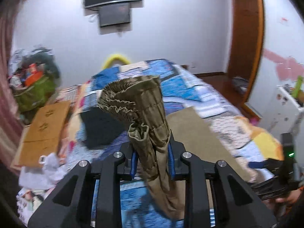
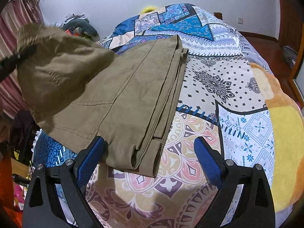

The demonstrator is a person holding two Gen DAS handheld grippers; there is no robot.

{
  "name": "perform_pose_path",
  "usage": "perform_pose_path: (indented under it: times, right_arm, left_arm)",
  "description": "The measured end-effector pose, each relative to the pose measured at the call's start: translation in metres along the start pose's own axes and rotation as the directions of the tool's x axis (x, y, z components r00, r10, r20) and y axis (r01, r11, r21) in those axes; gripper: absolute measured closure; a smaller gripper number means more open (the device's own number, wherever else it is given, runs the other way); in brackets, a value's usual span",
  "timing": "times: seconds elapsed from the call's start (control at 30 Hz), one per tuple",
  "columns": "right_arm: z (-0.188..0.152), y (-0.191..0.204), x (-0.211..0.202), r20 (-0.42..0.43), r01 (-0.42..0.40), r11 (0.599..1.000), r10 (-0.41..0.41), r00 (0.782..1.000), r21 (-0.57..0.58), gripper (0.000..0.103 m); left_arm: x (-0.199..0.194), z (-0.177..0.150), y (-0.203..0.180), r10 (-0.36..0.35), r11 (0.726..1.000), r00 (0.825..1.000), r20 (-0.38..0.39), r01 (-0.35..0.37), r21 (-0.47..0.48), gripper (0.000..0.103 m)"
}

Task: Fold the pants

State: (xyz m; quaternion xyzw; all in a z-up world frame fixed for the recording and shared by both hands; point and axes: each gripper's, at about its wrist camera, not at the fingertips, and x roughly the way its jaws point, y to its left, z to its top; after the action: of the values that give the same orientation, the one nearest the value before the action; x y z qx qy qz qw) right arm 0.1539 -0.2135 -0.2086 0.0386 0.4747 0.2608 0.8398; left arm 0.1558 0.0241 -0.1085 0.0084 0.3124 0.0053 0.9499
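Observation:
The khaki pants lie folded lengthwise on the patterned bedspread, legs running away from me. My left gripper is shut on the gathered elastic waistband and holds it up above the bed; that lifted end shows at the left of the right wrist view. My right gripper is open, its blue pads either side of the near edge of the pants, left pad touching the cloth. It also shows at the right edge of the left wrist view.
A dark folded garment lies on the bed beyond the waistband. A cardboard sheet and a green bag of clutter sit at the left. A wooden door frame and a white cabinet stand to the right.

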Motion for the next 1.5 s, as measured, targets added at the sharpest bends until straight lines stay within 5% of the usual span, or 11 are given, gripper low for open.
perform_pose_path:
  times: [0.17,0.37,0.43,0.57,0.83,1.0,1.3,1.5]
  right_arm:
    - [0.002,-0.001,0.001,-0.011,-0.008,1.0,0.008,1.0,-0.001,0.009]
    - [0.003,-0.002,0.003,-0.009,-0.012,1.0,0.012,1.0,0.007,0.009]
    - [0.003,-0.003,0.003,-0.007,-0.012,1.0,0.013,1.0,0.01,0.009]
    - [0.002,-0.003,0.002,-0.005,-0.009,1.0,0.009,1.0,0.006,0.009]
    - [0.0,-0.007,-0.001,-0.003,-0.01,1.0,0.01,1.0,0.028,0.009]
    - [-0.001,-0.009,-0.006,0.001,-0.014,0.999,0.014,1.0,0.051,0.009]
    - [0.002,-0.018,-0.013,0.028,0.016,0.997,-0.019,0.999,0.076,0.009]
    - [0.007,-0.037,-0.009,0.035,0.035,0.99,-0.04,0.999,0.137,0.009]
  left_arm:
    - [0.009,0.01,-0.033,-0.109,0.994,0.993,-0.035,0.11,0.024,0.077]
    - [0.034,0.007,-0.069,-0.214,0.975,0.965,-0.153,0.221,0.024,0.077]
    - [0.04,0.003,-0.078,-0.21,0.974,0.961,-0.178,0.221,0.042,0.069]
    - [0.041,-0.003,-0.088,-0.247,0.964,0.947,-0.208,0.261,0.044,0.032]
    - [0.039,0.005,-0.059,-0.113,0.99,0.984,-0.14,0.124,0.069,0.012]
    - [0.079,0.023,-0.019,-0.038,0.997,0.981,-0.193,0.051,0.064,0.007]
    - [0.202,0.046,0.019,0.067,0.997,0.922,-0.382,-0.048,0.059,0.007]
    - [0.28,0.03,0.005,0.122,0.986,0.852,-0.509,-0.046,0.16,0.007]
